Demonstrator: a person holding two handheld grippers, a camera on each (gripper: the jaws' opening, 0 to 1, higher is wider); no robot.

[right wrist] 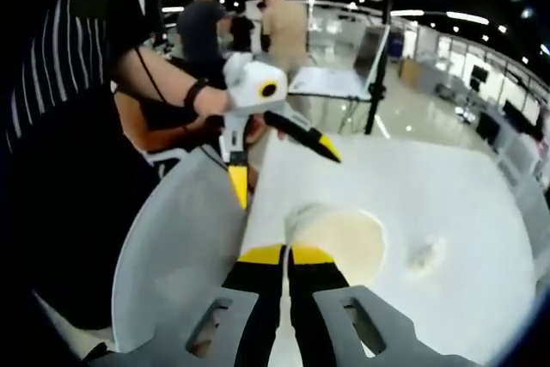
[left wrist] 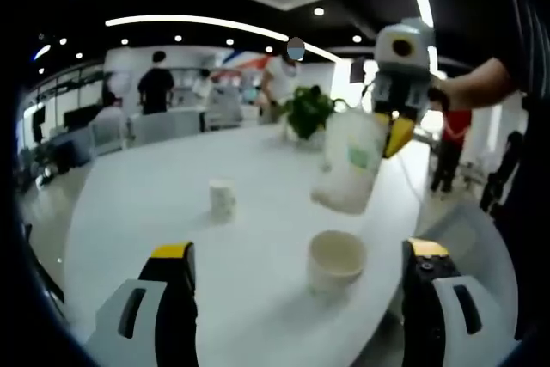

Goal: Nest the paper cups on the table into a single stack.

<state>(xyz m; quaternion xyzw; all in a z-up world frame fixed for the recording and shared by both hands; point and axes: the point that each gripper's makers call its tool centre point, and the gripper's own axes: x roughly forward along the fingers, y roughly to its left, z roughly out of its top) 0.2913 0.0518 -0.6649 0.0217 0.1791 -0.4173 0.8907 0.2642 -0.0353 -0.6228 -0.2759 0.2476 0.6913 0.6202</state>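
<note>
White round table [left wrist: 172, 212], open office behind: people standing, a potted plant [left wrist: 307, 112] at the far edge.

Left gripper view. My left claw [left wrist: 296, 285], jaws spread wide, nothing between them. One open cup [left wrist: 336, 257] stands upright on the table just ahead, toward my right jaw. A small cup [left wrist: 223, 198] stands further off, left of centre. My right claw [left wrist: 391, 131] comes in from the right, pinching a held cup [left wrist: 350, 163] by its rim; that cup hangs tilted in the air, base down, above and slightly beyond the open cup.

Right gripper view. My right claw [right wrist: 286, 255], jaws pressed together on the rim of the held cup [right wrist: 339, 242]; I look straight into its mouth. My left claw [right wrist: 275, 156] shows beyond, spread.

Judgement: the held cup's long axis leans off vertical; it wants righting and lowering into the open cup, which lies below it, nearer the left claw.
</note>
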